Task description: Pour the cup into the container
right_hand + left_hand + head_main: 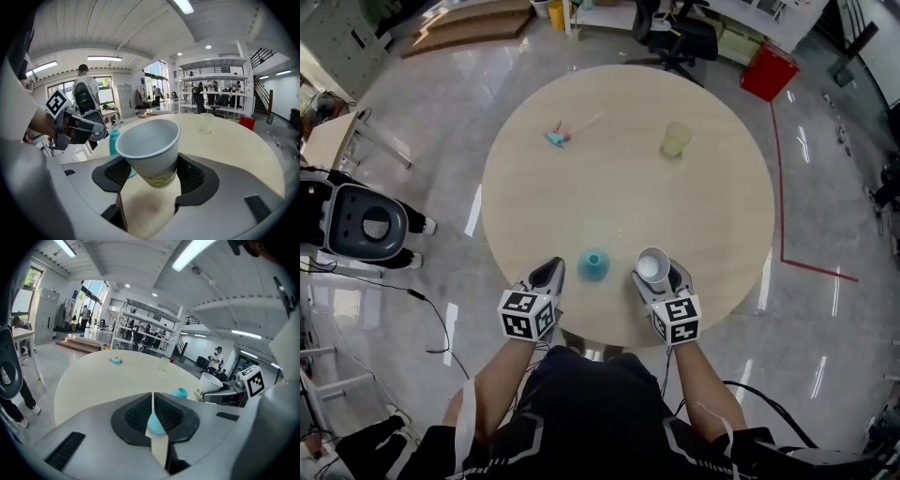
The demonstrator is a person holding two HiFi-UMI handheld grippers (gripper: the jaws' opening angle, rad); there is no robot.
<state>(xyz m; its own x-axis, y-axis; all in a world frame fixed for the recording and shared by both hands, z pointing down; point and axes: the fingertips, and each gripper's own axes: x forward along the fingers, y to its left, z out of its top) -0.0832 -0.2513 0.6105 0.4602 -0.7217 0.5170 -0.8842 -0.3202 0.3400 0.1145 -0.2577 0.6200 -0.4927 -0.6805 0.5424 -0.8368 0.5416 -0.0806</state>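
Slightly tilted, the white paper cup sits clamped in the right gripper; left gripper closed.

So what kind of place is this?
Probably a big open lab or workshop hall: a round table on shiny floor with red tape, an office chair and a railed upper walkway.

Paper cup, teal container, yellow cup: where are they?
paper cup [148, 139], right gripper view, inner wall.
teal container [593, 265], head view, its top.
yellow cup [676, 141], head view, its body.
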